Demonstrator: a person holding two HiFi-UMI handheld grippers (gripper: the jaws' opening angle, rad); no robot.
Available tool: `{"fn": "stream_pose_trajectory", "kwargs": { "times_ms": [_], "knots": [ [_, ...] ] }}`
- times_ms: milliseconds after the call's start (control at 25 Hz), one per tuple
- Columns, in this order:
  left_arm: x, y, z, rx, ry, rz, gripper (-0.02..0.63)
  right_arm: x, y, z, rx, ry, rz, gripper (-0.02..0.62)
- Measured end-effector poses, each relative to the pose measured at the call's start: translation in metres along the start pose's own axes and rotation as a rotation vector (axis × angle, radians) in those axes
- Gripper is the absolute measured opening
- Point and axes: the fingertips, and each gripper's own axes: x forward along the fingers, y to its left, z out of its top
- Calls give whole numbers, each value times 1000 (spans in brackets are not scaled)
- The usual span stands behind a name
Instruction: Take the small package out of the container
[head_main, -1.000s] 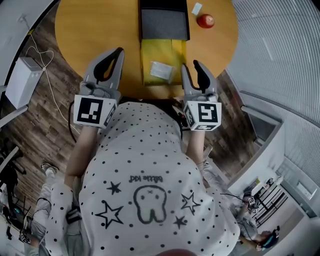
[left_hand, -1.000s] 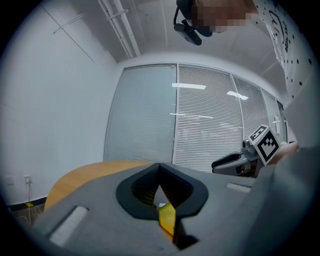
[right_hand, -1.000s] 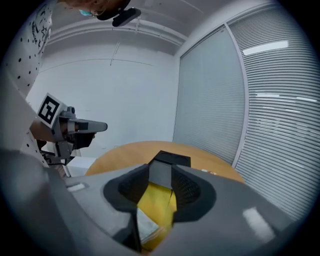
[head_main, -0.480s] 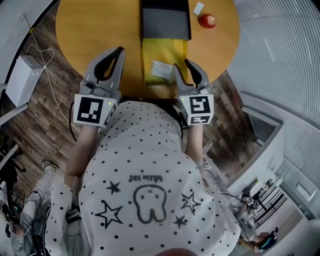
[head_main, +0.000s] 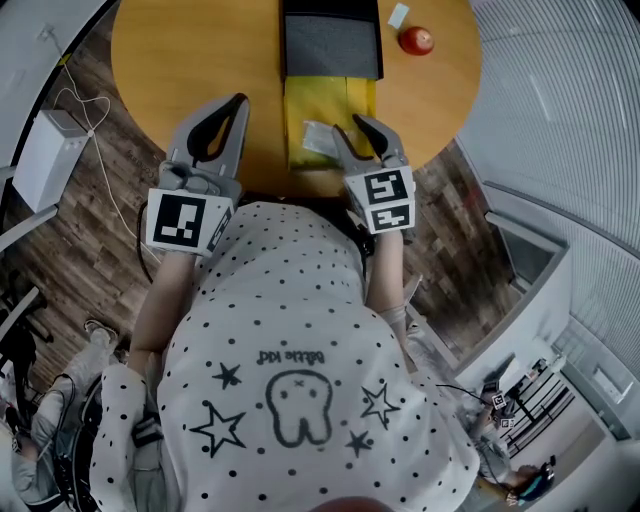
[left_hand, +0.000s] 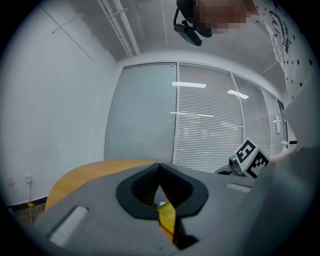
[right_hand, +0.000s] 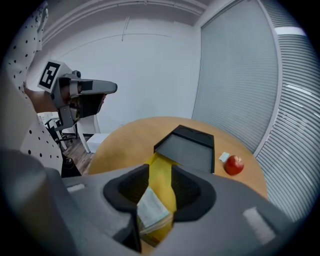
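Observation:
A small pale package (head_main: 318, 136) lies on a yellow padded bag (head_main: 322, 100) that runs from a black tray (head_main: 330, 45) toward the table's near edge. My right gripper (head_main: 352, 130) hovers open at the package's right edge, not touching it. In the right gripper view the package (right_hand: 150, 209) shows low between the parted jaws (right_hand: 160, 172), with the yellow bag (right_hand: 161, 175) and black tray (right_hand: 187, 147) beyond. My left gripper (head_main: 238, 102) stays over the table's near left with its tips together, holding nothing; in its own view the gripper (left_hand: 159, 166) is shut.
A round wooden table (head_main: 190, 60) carries everything. A red apple (head_main: 414, 40) and a small white item (head_main: 396, 15) lie right of the tray. A white box (head_main: 45, 160) with a cable stands on the wooden floor at left.
My right gripper has swung left and forward from the table's edge toward the package. The left gripper has not moved.

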Motion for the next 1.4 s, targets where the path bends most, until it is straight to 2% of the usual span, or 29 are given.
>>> {"fn": "stream_pose_trajectory", "kwargs": {
  "times_ms": [200,480,840,1000,1400],
  "knots": [
    [2,3,-4,-9,9,-3,3,18,7,-12,-24,87,42,135],
    [7,7,-11,-36,26,-4,3,30,23,-39,-142,236,86,129],
    [23,7,-16,-43,43,-17,3,45,32,-69,-187,347,163,129],
    [24,11,-16,-42,48,-9,3,52,39,-81,-234,411,196,121],
    [25,18,-21,-50,62,21,3,69,40,-101,-265,513,250,107]
  ]
}}
